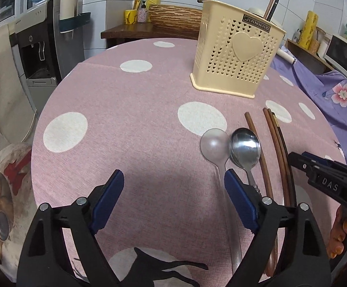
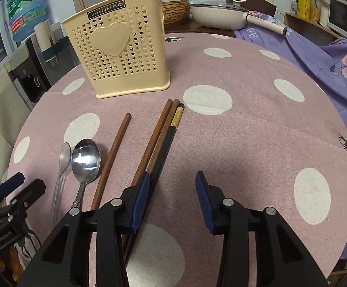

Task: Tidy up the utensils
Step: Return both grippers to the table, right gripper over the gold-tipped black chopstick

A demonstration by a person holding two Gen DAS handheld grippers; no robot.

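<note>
Pink dotted tablecloth [image 2: 257,124] carries three chopsticks [image 2: 159,138] running from lower centre up toward the holder [image 2: 116,47]; my right gripper [image 2: 171,201], jaws apart and empty (left also apart), sits just right of them.

A cream perforated holder [image 2: 118,55] with a raised heart stands upright, well ahead of the right gripper [image 2: 171,198]. Three chopsticks [image 2: 160,138] lie bunched beside its left finger; a lone brown chopstick [image 2: 112,153], steel spoon [image 2: 85,160] and clear spoon [image 2: 63,160] lie further left.
</note>
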